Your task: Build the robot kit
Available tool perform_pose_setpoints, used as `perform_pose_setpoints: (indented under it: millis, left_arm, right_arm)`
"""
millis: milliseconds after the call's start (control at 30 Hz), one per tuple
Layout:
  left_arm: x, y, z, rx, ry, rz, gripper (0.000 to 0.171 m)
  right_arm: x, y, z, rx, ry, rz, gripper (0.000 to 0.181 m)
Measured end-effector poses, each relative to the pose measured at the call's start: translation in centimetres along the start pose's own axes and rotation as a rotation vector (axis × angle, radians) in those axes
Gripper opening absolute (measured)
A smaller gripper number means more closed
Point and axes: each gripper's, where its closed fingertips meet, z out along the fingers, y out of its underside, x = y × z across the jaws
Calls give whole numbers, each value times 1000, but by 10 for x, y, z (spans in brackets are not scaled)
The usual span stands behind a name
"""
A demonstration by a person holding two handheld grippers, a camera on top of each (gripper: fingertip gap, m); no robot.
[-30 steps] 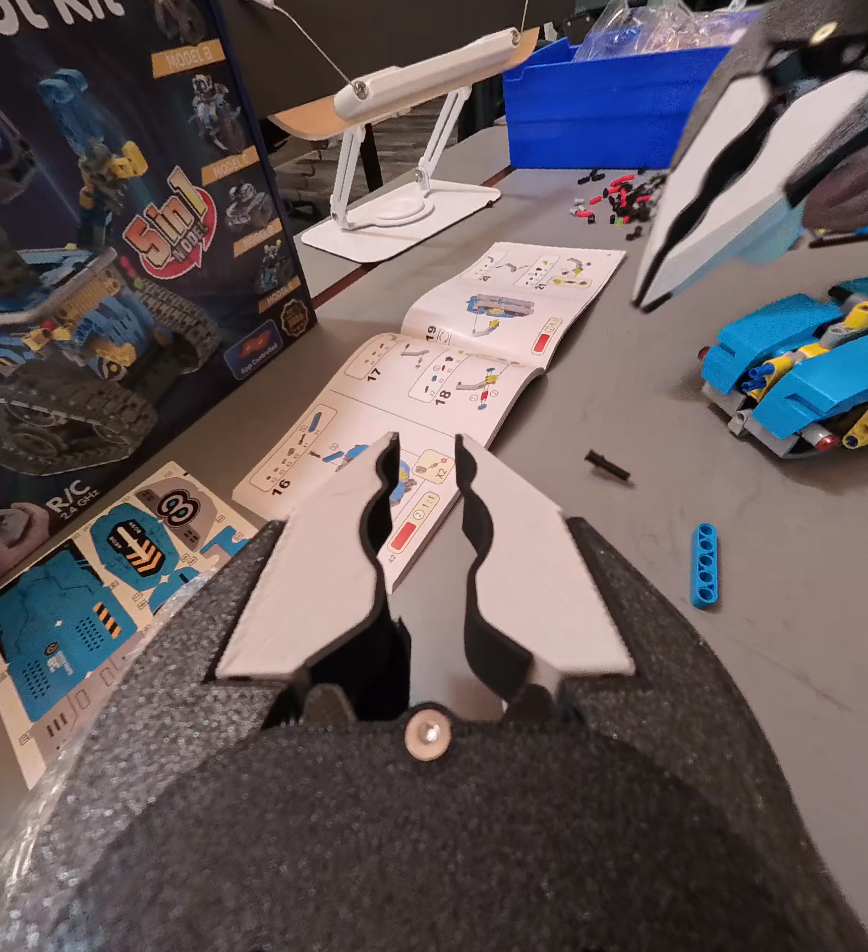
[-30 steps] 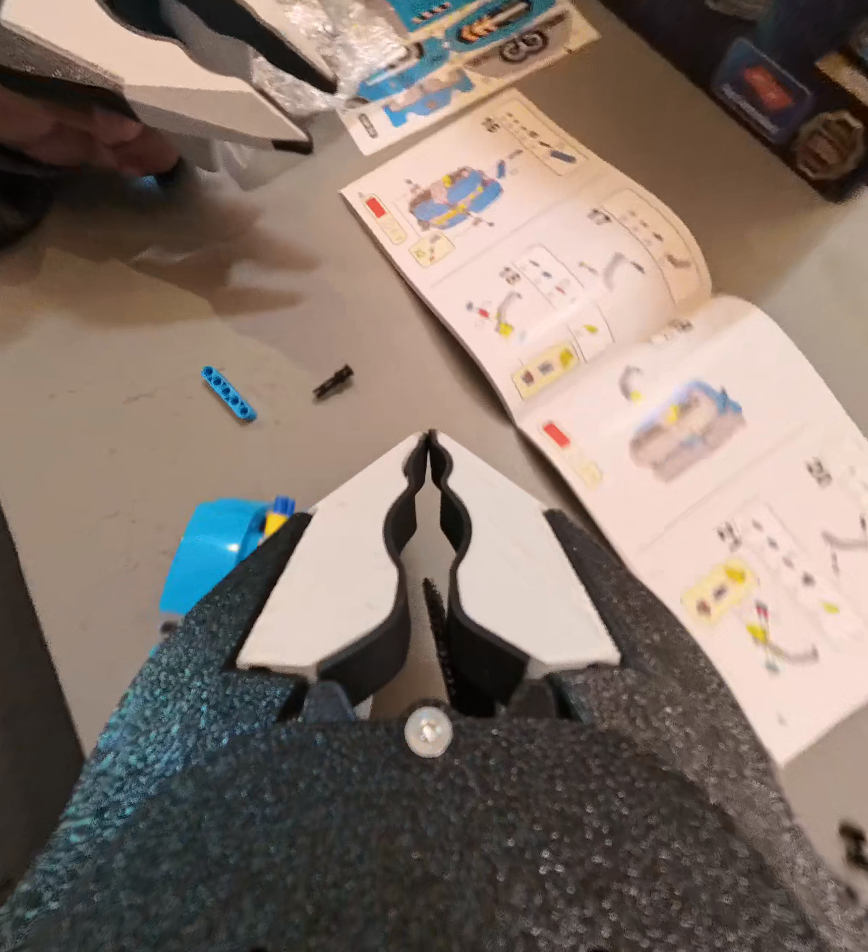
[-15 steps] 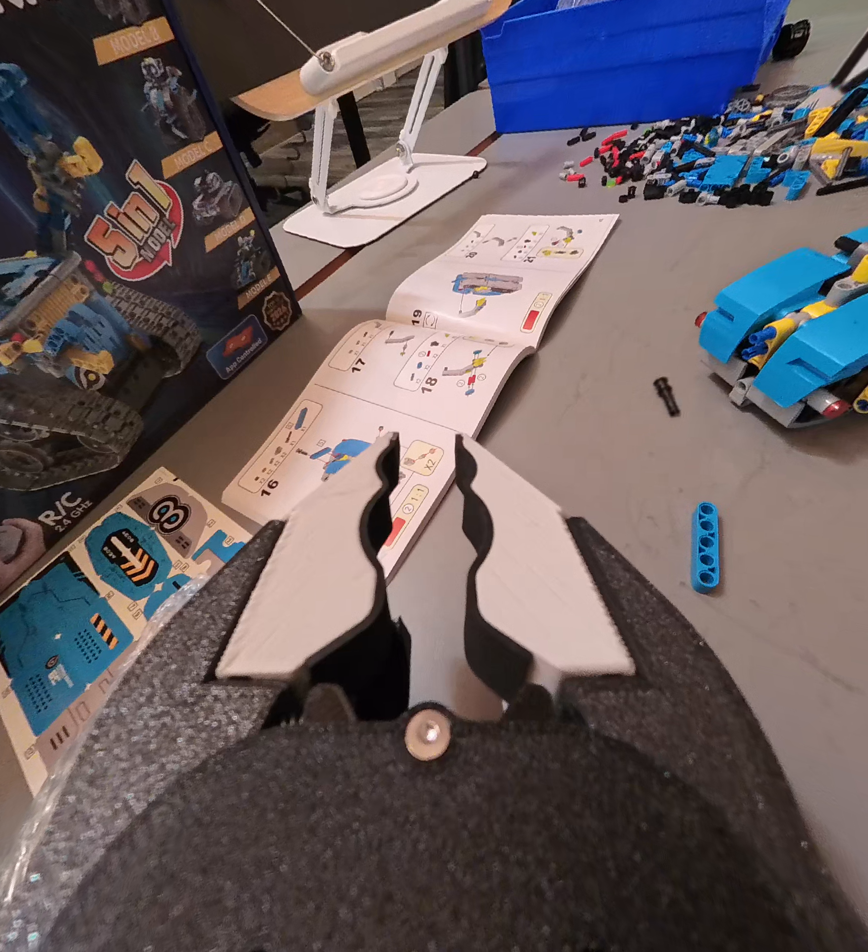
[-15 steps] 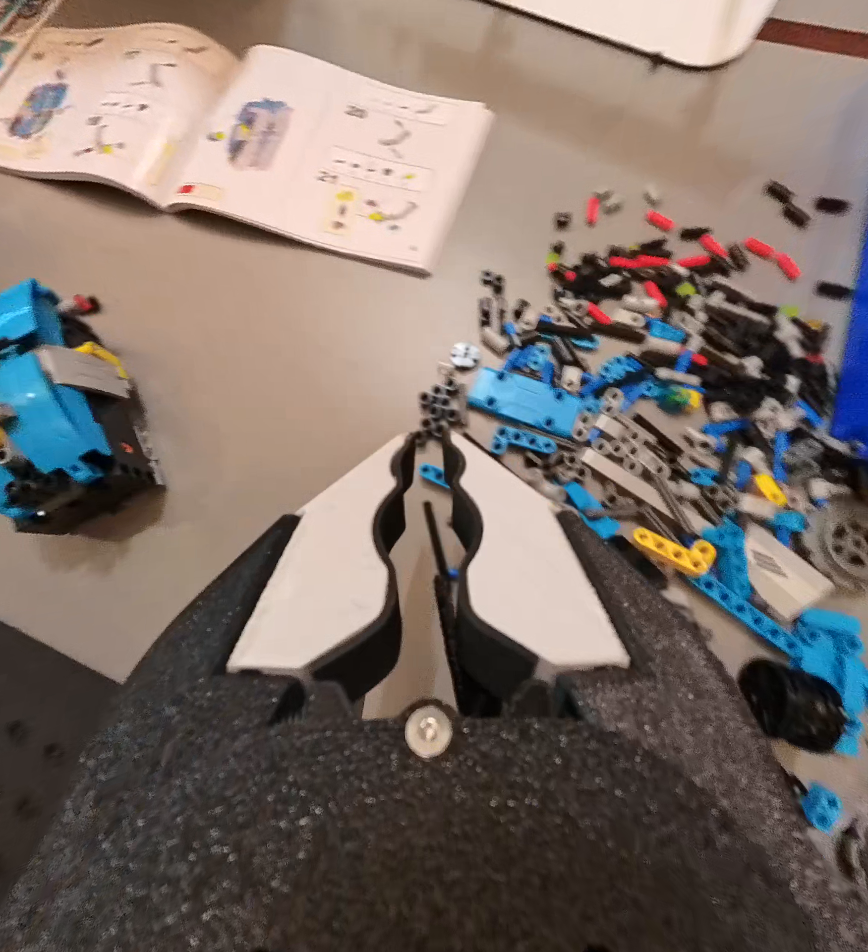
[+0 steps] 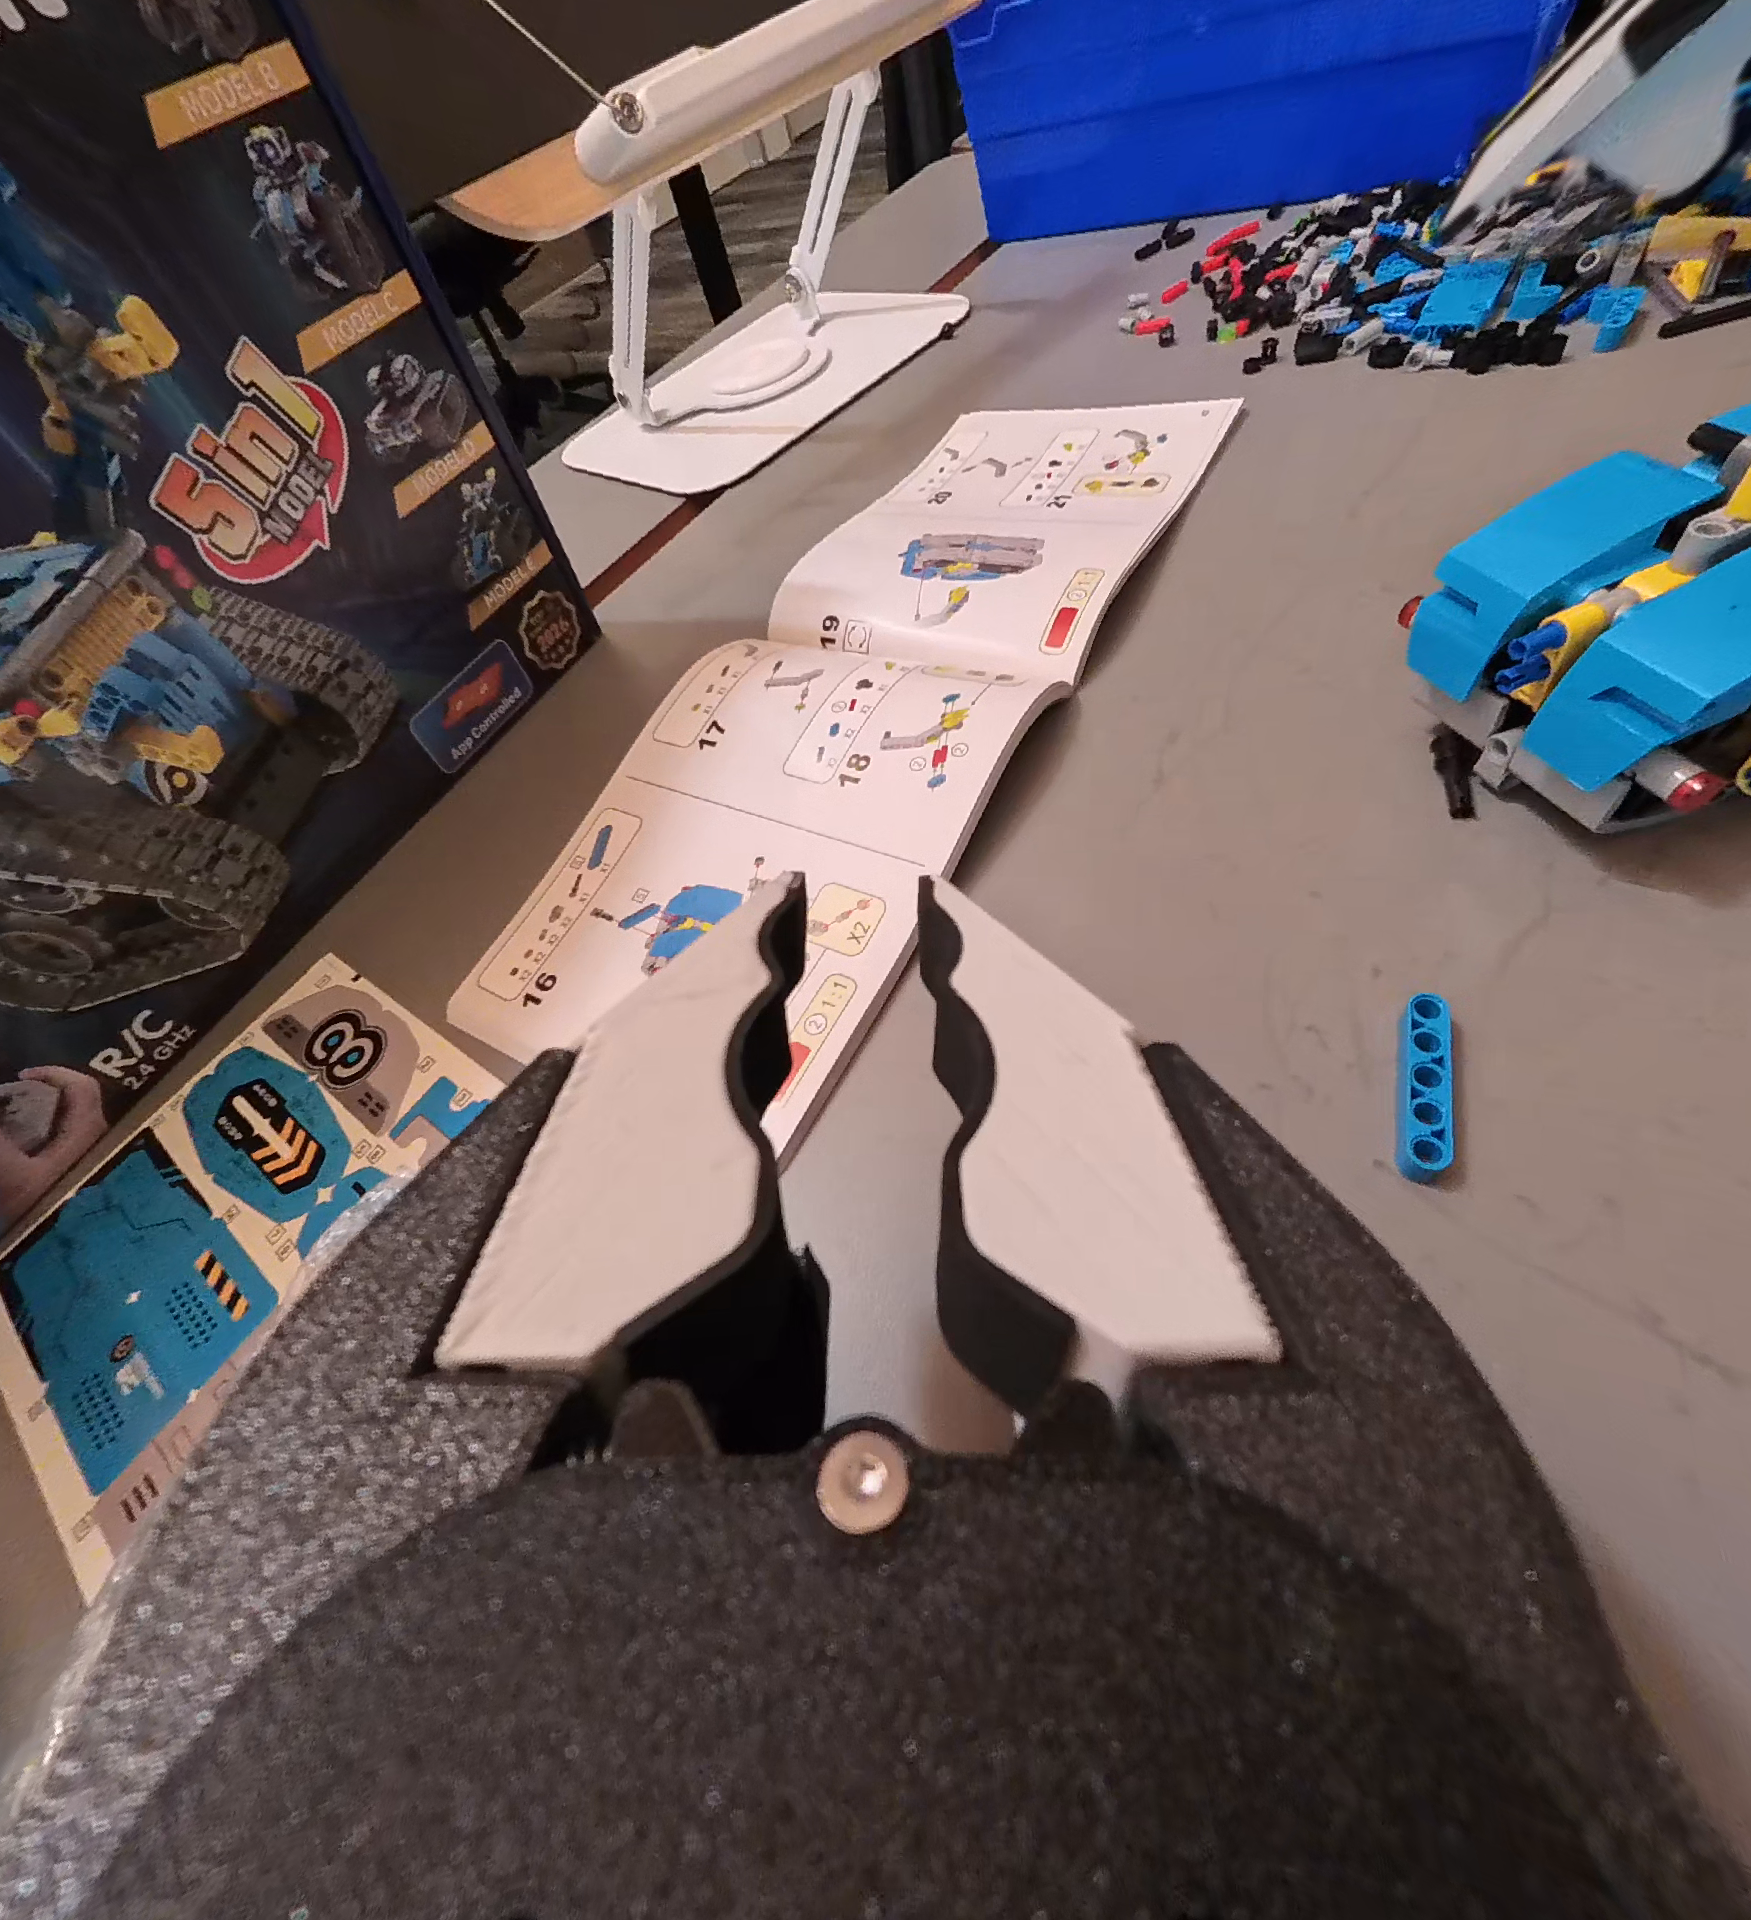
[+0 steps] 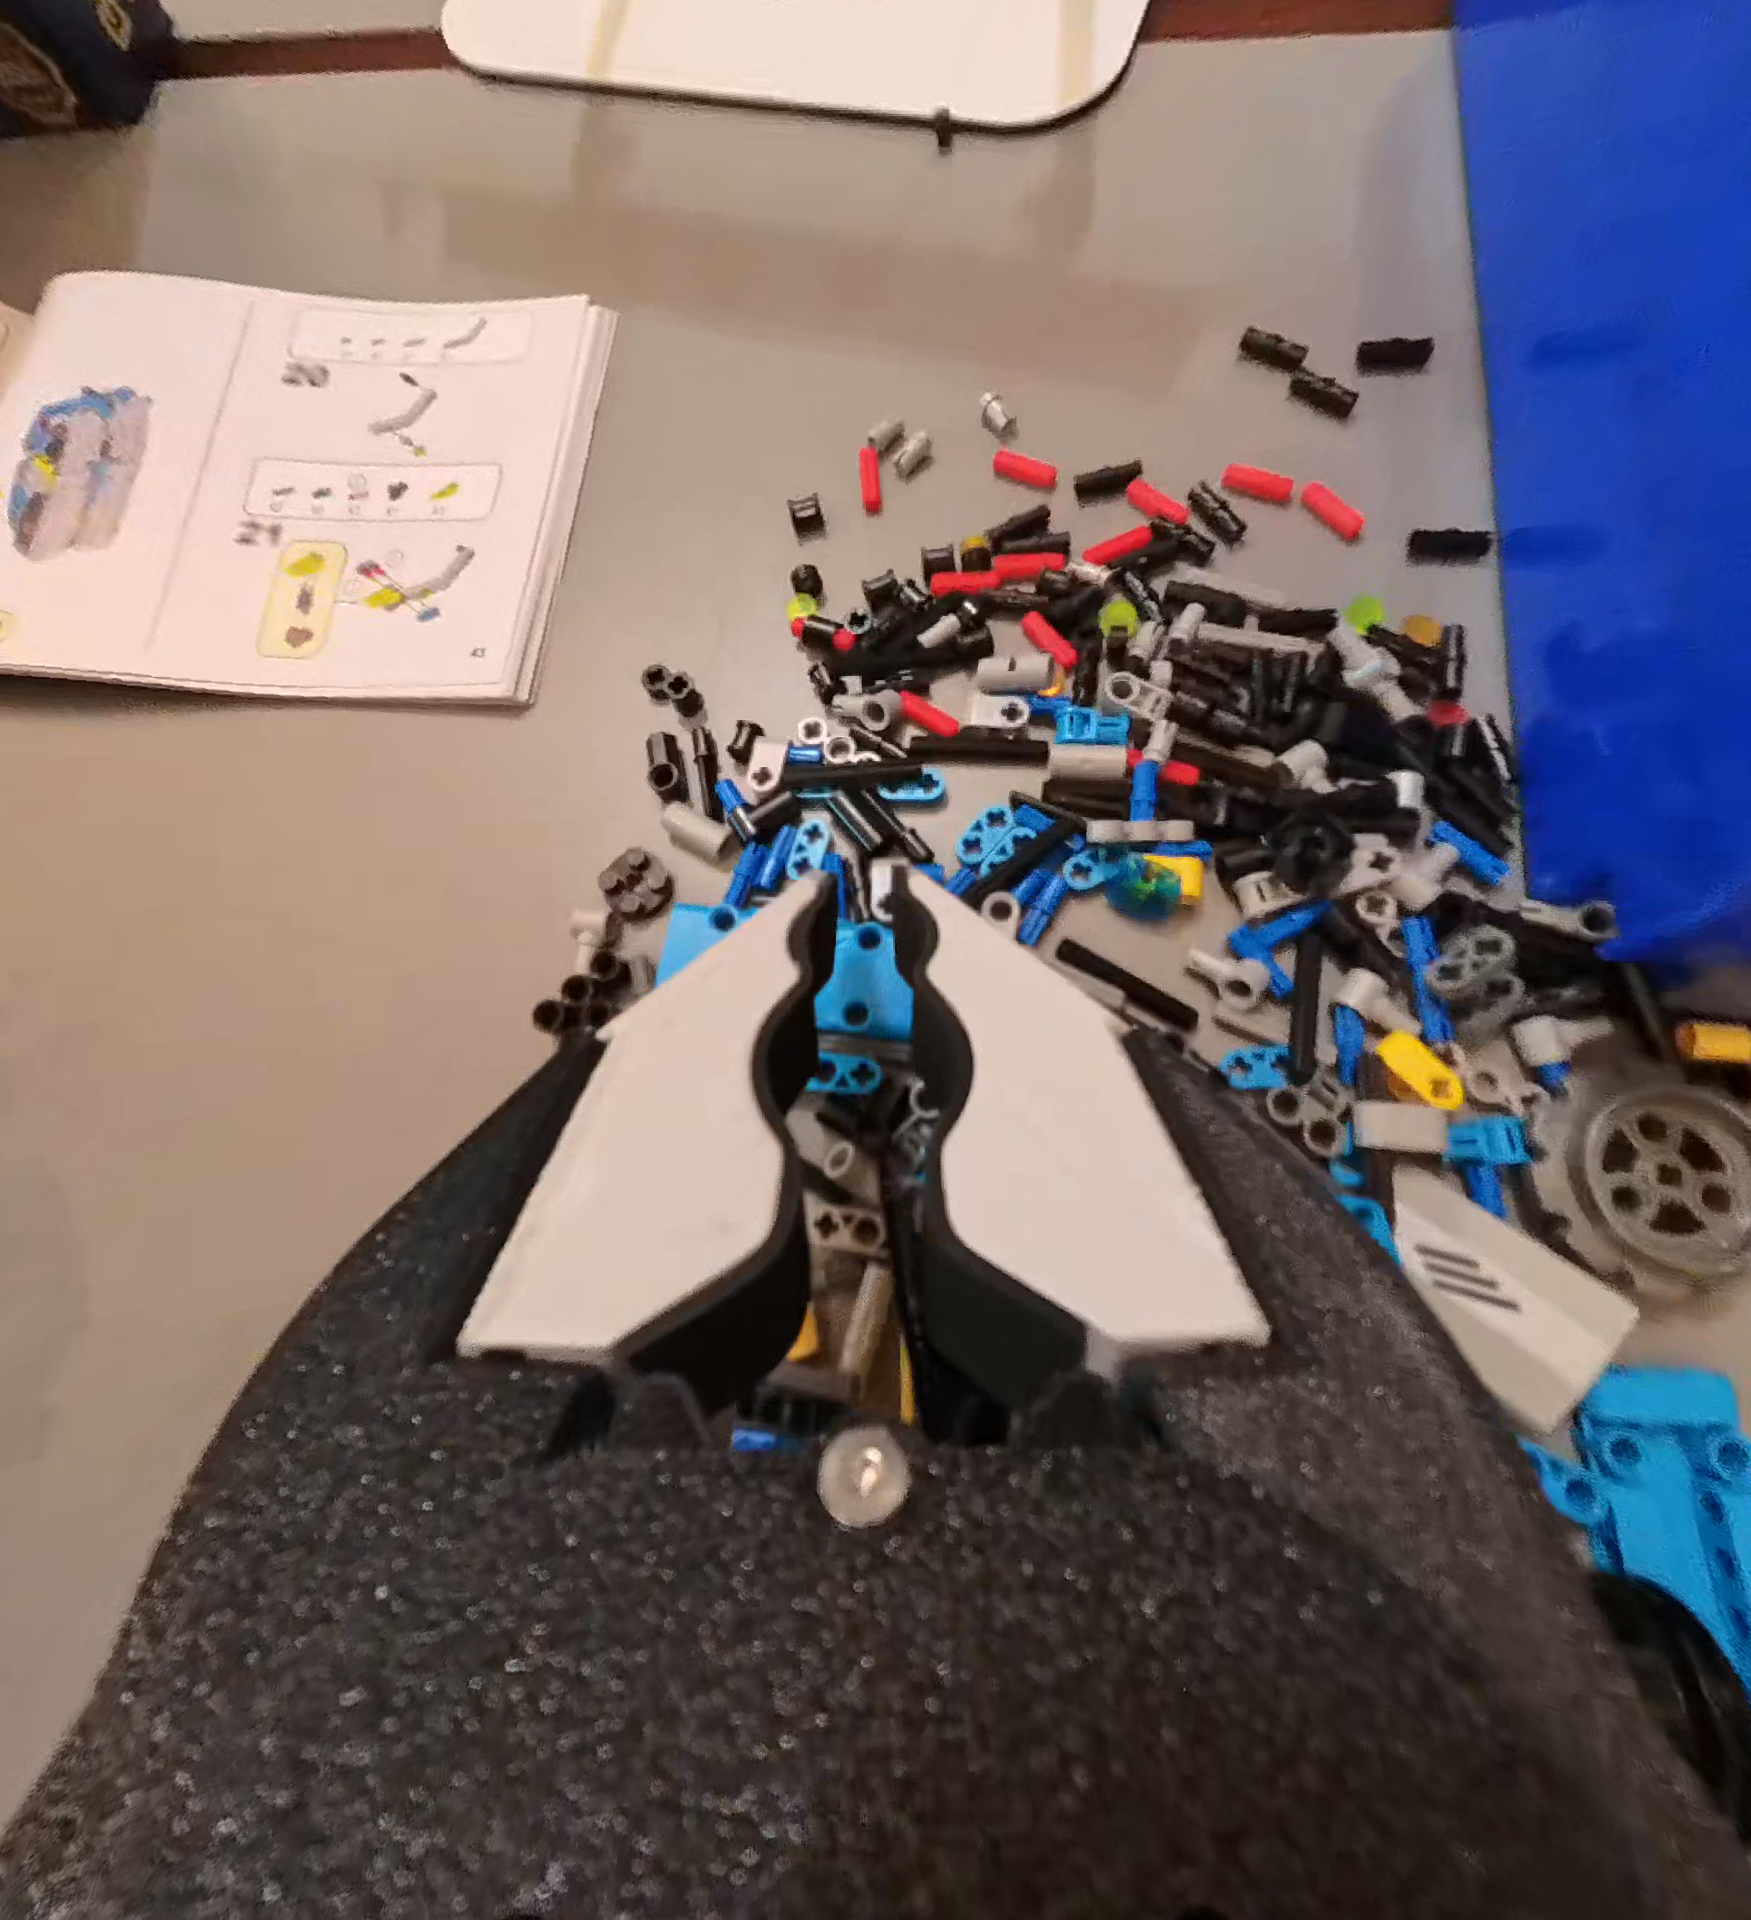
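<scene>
Nearest, left gripper (image 5: 860, 899): jaws parted, nothing between them, hanging over the near corner of the open instruction booklet (image 5: 881, 717) on the grey table (image 5: 1214, 935). Sticker sheet (image 5: 175, 1226) lies flat just left of it, crinkled clear plastic at the gripper's lower left edge. Loose blue beam with holes (image 5: 1424, 1086) sits alone on the table to the right. Further right, part-built blue and yellow car model (image 5: 1640, 644), with a small black pin (image 5: 1453, 774) just beside its near corner. Kit box (image 5: 175, 468) stands upright at left, behind the sticker sheet. Beyond the booklet, a white folding stand (image 5: 746, 343); far right, the parts pile and a blue bin (image 5: 1245, 104).

Right gripper (image 6: 863, 883): jaws slightly parted, tips apart by a narrow gap, gripping nothing, poised over the near edge of the loose parts pile (image 6: 1162, 779); a light-blue plate (image 6: 866, 982) shows through the gap. Grey wheel hub (image 6: 1671, 1184) and a grey panel (image 6: 1505, 1309) lie right of the gripper. Blue bin (image 6: 1660, 468) borders the pile on the right; booklet (image 6: 258, 488) lies well apart at left.
</scene>
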Motion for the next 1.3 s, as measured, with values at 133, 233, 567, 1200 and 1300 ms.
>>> perform_pose_setpoints:
  millis: [133,233,567,1200,1300]
  left_arm:
    - [0,0,0,2,0,3,21]
    - [1,0,0,1,1,2,21]
    - [1,1,0,-4,4,2,21]
    - [1,1,1,-4,4,4,21]
    - [2,1,1,-5,4,8,21]
  right_arm:
    - [6,6,13,-59,41,-48,9]
    - [5,9,15,-75,42,-61,9]
    - [7,8,14,-72,3,-33,6]
    - [18,-14,-30,67,-350,836,6]
    - [16,-28,-40,145,-532,977,6]
